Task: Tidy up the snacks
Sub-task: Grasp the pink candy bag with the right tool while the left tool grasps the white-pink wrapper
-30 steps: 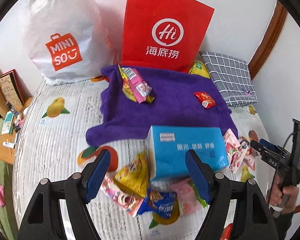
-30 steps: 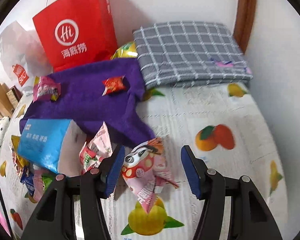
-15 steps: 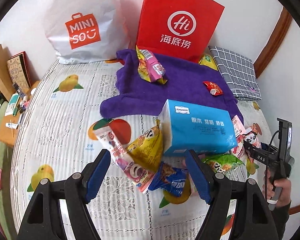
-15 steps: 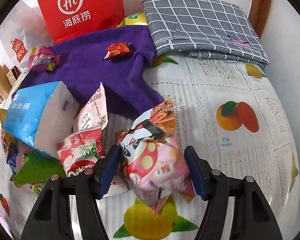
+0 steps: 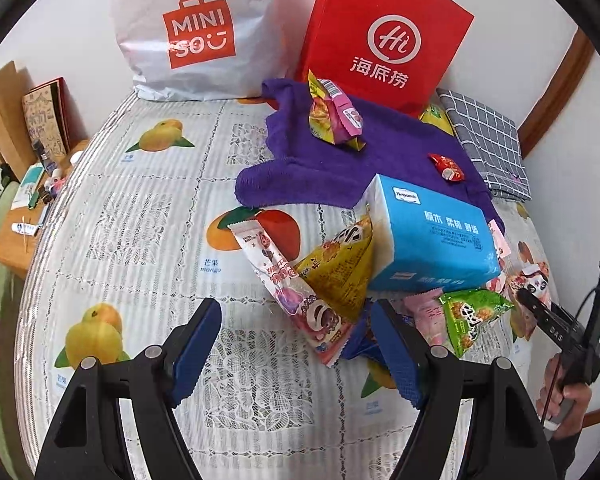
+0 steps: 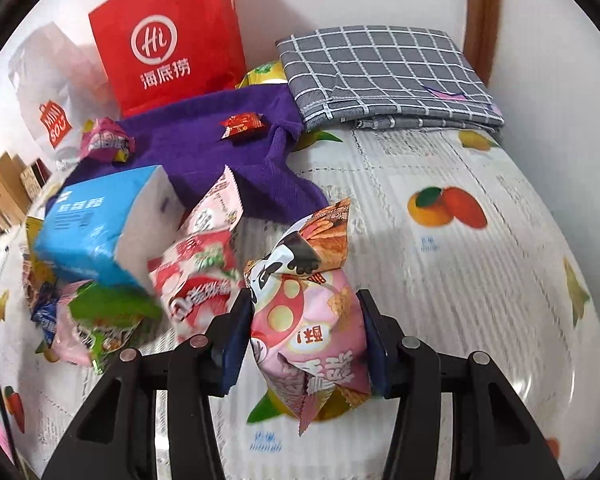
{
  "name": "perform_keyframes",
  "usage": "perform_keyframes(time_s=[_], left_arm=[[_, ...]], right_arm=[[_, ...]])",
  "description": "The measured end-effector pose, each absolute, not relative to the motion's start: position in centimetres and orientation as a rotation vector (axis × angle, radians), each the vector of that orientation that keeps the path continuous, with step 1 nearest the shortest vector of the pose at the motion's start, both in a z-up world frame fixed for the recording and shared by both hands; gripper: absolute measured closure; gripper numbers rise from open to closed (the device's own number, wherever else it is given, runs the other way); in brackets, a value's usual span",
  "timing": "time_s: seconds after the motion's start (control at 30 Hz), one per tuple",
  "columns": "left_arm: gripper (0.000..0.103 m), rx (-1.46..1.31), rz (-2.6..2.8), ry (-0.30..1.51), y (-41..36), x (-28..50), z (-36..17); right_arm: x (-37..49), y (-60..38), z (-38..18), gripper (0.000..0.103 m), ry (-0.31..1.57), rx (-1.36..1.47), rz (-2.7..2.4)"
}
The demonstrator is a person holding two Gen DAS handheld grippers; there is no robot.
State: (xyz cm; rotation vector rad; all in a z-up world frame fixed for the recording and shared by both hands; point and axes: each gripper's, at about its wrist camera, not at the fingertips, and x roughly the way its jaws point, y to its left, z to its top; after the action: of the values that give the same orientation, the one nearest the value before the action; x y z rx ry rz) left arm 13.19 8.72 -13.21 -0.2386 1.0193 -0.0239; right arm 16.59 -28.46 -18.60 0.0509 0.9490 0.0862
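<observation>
Progress is looking early: most snacks are still lying loose on the fruit-print bedspread (image 5: 148, 208), heaped around the blue tissue pack (image 5: 432, 236), and I can't tell if anything has gone into a bag.

Right gripper (image 6: 306, 340) has just been closing; its jaws are now pressing both sides of the pink panda snack bag (image 6: 308, 320), which is still sitting on the bedspread at the right edge of the heap. Left gripper (image 5: 296, 344) is standing wide open with nothing gripped, pointing down at the near-left side of the heap, with the long pink wafer packet (image 5: 288, 288) and the yellow triangular pouch (image 5: 336, 272) lying just ahead between its jaws.

Count, as far as visible:
- bags against the wall: two, the white Miniso bag (image 5: 196, 28) and the red paper bag (image 5: 384, 36)
- snacks on the purple towel (image 5: 332, 168): two, a pink-yellow packet (image 5: 334, 118) and a small red candy (image 5: 446, 166)
- heap by the tissue pack: at least six, including the green pouch (image 5: 472, 312) and the strawberry packet (image 6: 196, 280); overlap is hiding the exact number
- one yellow-green packet half hidden behind the towel
- one folded grey checked cloth (image 6: 384, 76)

Left to do, in my judgement: nearly everything.
</observation>
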Motion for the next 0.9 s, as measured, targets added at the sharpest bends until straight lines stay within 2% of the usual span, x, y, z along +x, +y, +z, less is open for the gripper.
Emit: perform_keyframes(time_s=[0.47, 0.53, 0.6, 0.67, 0.7, 0.9], left_arm=[[0.032, -0.25, -0.019, 1.081, 8.8, 15.6, -17.4], [0.038, -0.259, -0.033, 1.091, 8.6, 15.9, -18.0], [0.039, -0.269, -0.044, 1.09, 8.4, 16.2, -18.4], [0.054, -0.261, -0.06, 1.073, 8.2, 16.4, -18.4], [0.069, -0.261, -0.07, 1.073, 8.1, 16.4, -18.4], [0.07, -0.22, -0.061, 1.065, 8.4, 16.2, -18.1]], right_arm=[[14.8, -28.5, -20.6, 0.053, 0.9, 0.062, 0.003], [14.7, -28.5, -20.6, 0.053, 0.894, 0.058, 0.0], [14.7, -28.4, -20.6, 0.053, 0.894, 0.051, -0.003], [14.8, -28.3, -20.7, 0.052, 0.898, 0.044, -0.008], [14.8, -28.3, -20.8, 0.052, 0.9, 0.042, -0.009], [15.2, -28.1, -21.3, 0.051, 0.927, 0.027, -0.014]])
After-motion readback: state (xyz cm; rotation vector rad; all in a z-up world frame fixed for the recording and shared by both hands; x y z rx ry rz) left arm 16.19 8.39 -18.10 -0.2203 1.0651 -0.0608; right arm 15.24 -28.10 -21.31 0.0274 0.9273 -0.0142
